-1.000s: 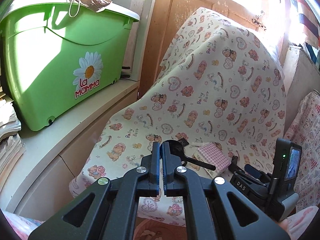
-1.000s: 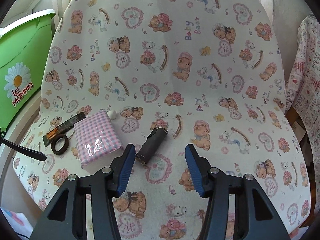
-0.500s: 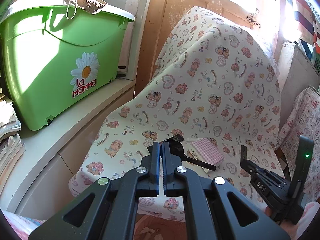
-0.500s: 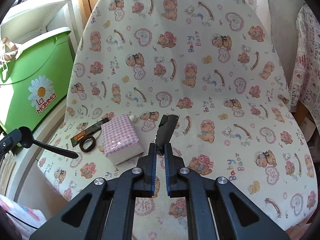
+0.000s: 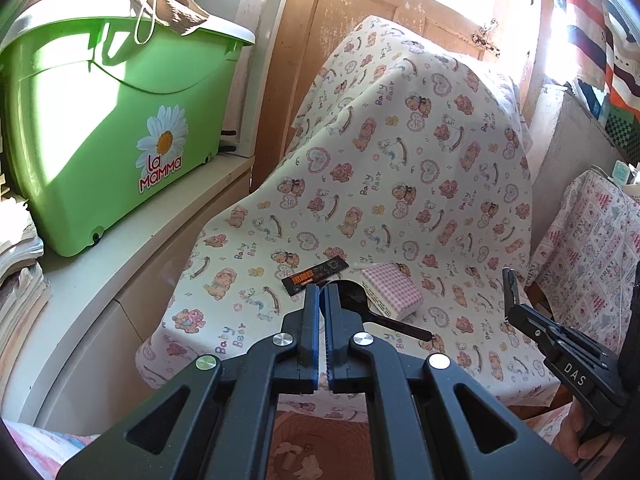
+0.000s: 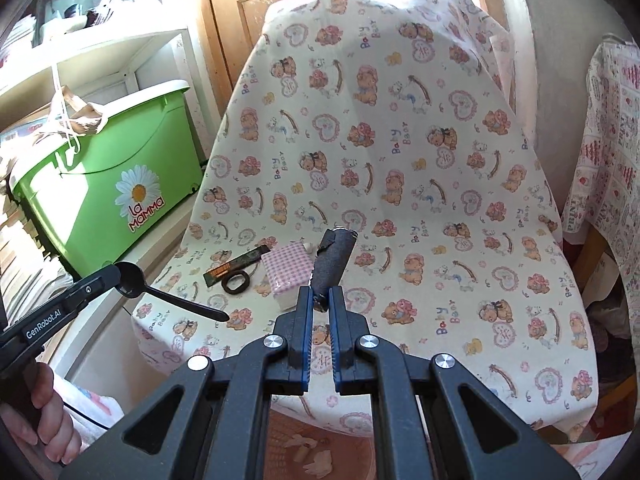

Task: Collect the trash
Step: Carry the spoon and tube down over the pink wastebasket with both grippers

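Note:
My right gripper (image 6: 320,300) is shut on a dark crumpled tube (image 6: 334,258) and holds it lifted above the bear-print cloth of the chair (image 6: 440,200). My left gripper (image 5: 321,294) is shut on a black plastic spoon (image 5: 380,318), which also shows at the left of the right wrist view (image 6: 160,290). On the seat lie a pink checked tissue pack (image 6: 288,270), a dark snack wrapper (image 6: 236,266) and a dark ring (image 6: 236,283). The pack (image 5: 392,290) and wrapper (image 5: 316,274) also show in the left wrist view.
A green lidded bin (image 5: 104,128) marked La Mamma stands on a white counter (image 5: 120,264) left of the chair. A wicker basket (image 6: 312,448) with scraps sits on the floor below the grippers. A patterned cloth (image 6: 608,152) hangs at the right.
My right gripper closed on the dark tube and lifted it off the seat, pulling back from the chair. My left gripper pulled back a little, still holding the spoon.

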Available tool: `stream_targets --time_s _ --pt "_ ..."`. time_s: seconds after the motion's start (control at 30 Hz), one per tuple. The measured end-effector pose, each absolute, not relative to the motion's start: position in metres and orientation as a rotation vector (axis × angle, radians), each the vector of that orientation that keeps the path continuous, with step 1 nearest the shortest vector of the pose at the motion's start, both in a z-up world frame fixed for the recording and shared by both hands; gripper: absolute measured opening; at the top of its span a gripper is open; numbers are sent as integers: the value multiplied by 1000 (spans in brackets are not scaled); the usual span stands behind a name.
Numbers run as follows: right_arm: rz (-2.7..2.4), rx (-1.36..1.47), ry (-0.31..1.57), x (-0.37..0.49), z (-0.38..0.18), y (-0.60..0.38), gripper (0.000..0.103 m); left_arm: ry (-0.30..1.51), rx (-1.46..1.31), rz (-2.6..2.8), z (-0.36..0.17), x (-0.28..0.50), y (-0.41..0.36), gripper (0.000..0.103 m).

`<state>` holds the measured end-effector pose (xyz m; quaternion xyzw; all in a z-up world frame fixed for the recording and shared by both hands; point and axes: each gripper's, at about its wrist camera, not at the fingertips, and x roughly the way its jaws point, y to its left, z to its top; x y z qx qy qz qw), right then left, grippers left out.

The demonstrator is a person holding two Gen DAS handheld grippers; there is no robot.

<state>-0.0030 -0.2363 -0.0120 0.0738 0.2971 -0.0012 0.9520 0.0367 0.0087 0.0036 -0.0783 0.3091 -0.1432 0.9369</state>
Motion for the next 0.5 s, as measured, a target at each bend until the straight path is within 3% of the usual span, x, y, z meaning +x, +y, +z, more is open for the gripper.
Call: stream_targets --time_s 0.5 --pt "65 86 665 -44 -25 -199 9 699 35 -222 -8 10 -6 2"
